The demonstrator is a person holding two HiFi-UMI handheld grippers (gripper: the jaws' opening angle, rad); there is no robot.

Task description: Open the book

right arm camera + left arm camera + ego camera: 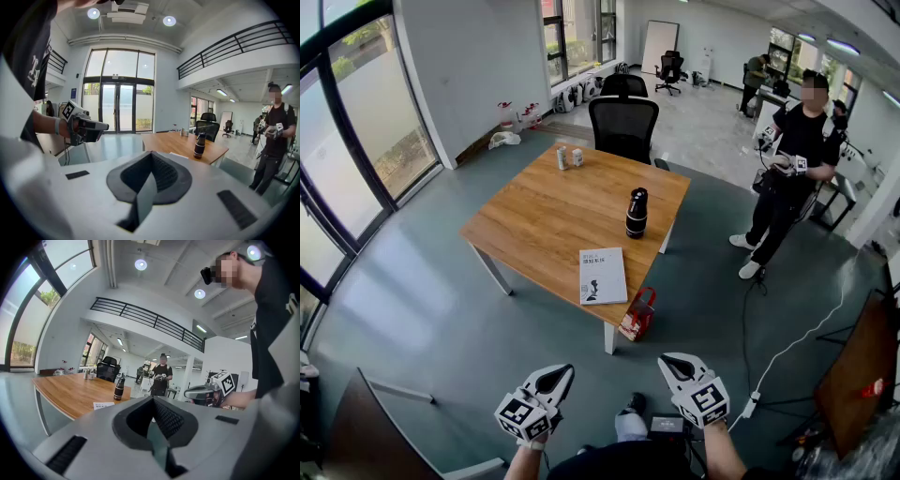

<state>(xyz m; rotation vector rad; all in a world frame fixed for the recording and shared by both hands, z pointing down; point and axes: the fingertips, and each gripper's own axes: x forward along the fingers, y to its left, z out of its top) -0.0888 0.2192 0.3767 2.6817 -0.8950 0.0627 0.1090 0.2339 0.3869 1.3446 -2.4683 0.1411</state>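
Book (603,276) — thin, white, flat on wood table (534,217); left tool (563,371), right tool (667,360) clenched empty.

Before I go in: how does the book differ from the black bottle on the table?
Pose: the book lies flat and closed, while the black bottle stands upright. Look: the book is thin with a white cover, and the bottle is a dark cylinder. Place: the book sits by the near corner of the wooden table, and the bottle stands farther in, near the right edge. Both rest on the table, apart from each other.
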